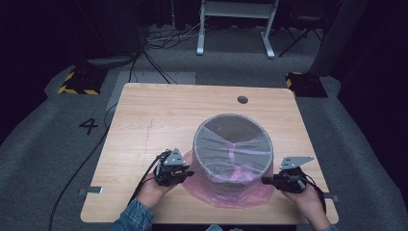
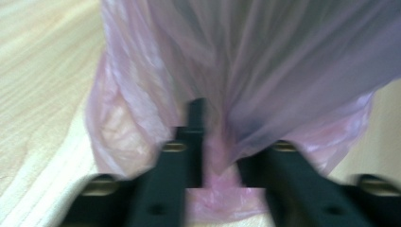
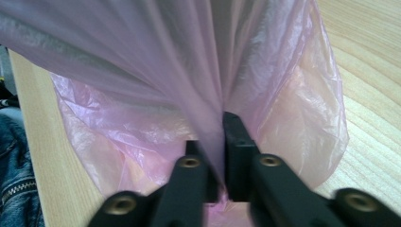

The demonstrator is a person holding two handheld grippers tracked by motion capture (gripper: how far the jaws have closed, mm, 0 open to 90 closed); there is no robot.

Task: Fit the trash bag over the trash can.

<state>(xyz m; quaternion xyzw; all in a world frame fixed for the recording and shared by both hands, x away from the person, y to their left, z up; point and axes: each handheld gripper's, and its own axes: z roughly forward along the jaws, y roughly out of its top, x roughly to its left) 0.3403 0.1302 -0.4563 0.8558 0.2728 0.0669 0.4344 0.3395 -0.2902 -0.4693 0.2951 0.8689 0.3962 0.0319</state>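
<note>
Right gripper clenched on thin pink plastic bag over round grey bin; left gripper released, jaws parted around a fold.

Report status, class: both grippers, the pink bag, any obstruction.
Right gripper shut on pink bag. Left gripper open, film between jaws. Bag drapes bin. Nothing in the way.

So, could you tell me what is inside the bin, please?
A pink bag lines the bin, stretched over its rim with a pink seam showing inside. The film hides the bin's floor, so any contents cannot be seen.
</note>
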